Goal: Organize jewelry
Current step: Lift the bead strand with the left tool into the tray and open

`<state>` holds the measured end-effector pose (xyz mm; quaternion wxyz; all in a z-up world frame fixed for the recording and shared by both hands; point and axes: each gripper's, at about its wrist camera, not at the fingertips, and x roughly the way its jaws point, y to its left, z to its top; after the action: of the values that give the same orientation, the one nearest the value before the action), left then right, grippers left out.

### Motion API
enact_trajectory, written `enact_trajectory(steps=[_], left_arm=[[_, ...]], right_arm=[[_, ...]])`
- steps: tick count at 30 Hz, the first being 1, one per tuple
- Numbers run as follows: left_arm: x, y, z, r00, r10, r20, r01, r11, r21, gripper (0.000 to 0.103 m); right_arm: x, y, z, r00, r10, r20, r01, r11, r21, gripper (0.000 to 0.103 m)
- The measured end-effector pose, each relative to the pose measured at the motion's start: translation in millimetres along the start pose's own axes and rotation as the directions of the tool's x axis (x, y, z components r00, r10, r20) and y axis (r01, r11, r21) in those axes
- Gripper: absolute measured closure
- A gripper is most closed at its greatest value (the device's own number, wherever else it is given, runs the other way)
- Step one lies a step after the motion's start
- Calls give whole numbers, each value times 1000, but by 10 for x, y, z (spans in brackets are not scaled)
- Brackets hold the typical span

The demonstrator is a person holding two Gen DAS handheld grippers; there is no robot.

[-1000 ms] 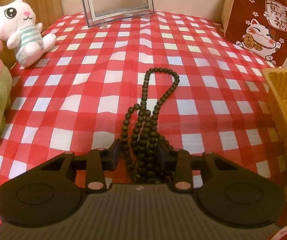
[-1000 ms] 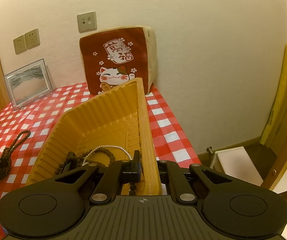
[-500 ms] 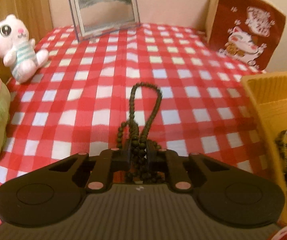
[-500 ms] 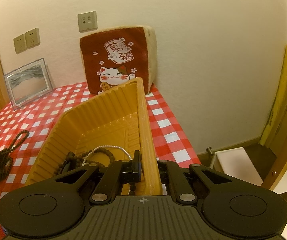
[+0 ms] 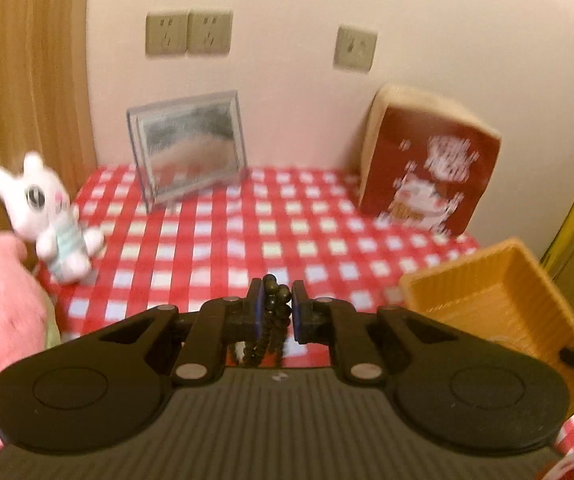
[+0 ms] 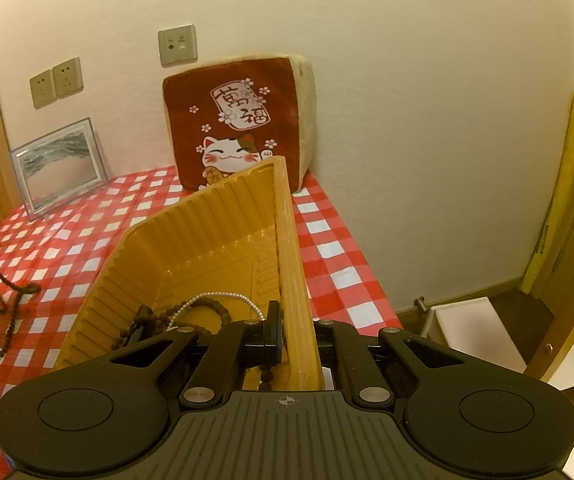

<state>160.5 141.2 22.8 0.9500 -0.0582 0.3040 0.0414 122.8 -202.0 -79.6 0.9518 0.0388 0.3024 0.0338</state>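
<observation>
Two grippers work here: the left gripper [image 5: 274, 307] pinches a dark bead necklace [image 5: 275, 312], limp and dangling, best held by bunched strands; the right gripper [image 6: 296, 332] clamps the yellow tray [image 6: 287, 240] wall at twelve o'clock.

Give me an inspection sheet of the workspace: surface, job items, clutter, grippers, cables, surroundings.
Surface: red-and-white checked tablecloth.
Job's things: dark bead necklace hanging from the left hand-held gripper; yellow tray holding a brown bead string and a pearl strand.
Clutter: white plush bunny, pink plush, picture frame, lucky-cat cushion.
Grippers: left shut on the necklace; right hand-held gripper shut on the tray's side wall.
Cables: nothing seen.
Surroundings: wall sockets, wooden panel.
</observation>
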Motion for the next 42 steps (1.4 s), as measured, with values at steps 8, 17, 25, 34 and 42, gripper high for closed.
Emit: enact_trajectory(steps=[8,17,25,34,42], left_arm=[[-459,-197,419,989,-75,128,71,997,39,91],[-703,-505,688,961,-201,190,190,979,75,91],[-730,-941,779,911,-361,199,343,932,119,91],[-498,-1448,768,857,-496,142,482,868,120,91],[-35,-1819,482,815,-579,-17,580,814,34,91]], right_arm=[[-7,4,5,1000,2,1,-2,1000,1,97],[-15,10,7,1000,3,2,-3,1000,-1,97],[-18,17,11,1000,2,2,-2,1000,-1,97],[-25,58,42,1000,5,6,-5,1000,-2,97],[-17,59,45,1000,6,7,-6,1000,-3,97]])
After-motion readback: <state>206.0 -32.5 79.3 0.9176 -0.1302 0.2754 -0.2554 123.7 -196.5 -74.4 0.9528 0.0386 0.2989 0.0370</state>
